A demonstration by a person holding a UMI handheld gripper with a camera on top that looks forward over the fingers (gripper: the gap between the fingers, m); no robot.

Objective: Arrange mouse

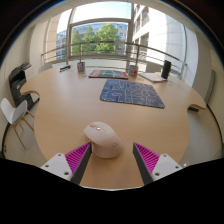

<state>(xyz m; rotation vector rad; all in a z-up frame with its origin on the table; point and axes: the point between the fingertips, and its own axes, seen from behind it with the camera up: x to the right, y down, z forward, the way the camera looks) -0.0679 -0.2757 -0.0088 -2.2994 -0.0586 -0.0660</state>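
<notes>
The wide, pale wooden table [60,100] fills most of the gripper view and runs off toward large windows [95,35] with trees outside. Beyond the middle of the table, at about one o'clock from the gripper, lies a dark patterned mouse mat [131,94], flat and well apart from the mouse. A second, smaller reddish mat [107,73] sits further back near twelve o'clock, close to the far edge. Off at nine o'clock a white chair [12,112] stands beside the table.

The mouse [102,138], beige-pink, rests on the bare table just ahead of the fingers, straight at twelve o'clock from the gripper [108,165]. Its long axis seems to run roughly toward and away from the gripper, tilted a little to eleven o'clock, with the near end reaching down between the fingertips.

The jaws stand wide apart, the pink pads [72,158] at either side, and a gap shows between each pad and the mouse, so nothing is clamped. My judgement is that the coming move turns on this line-up: the mouse is already centred, so a short advance and a squeeze across its narrow width should take it, before carrying it toward the patterned mat at one o'clock.
</notes>
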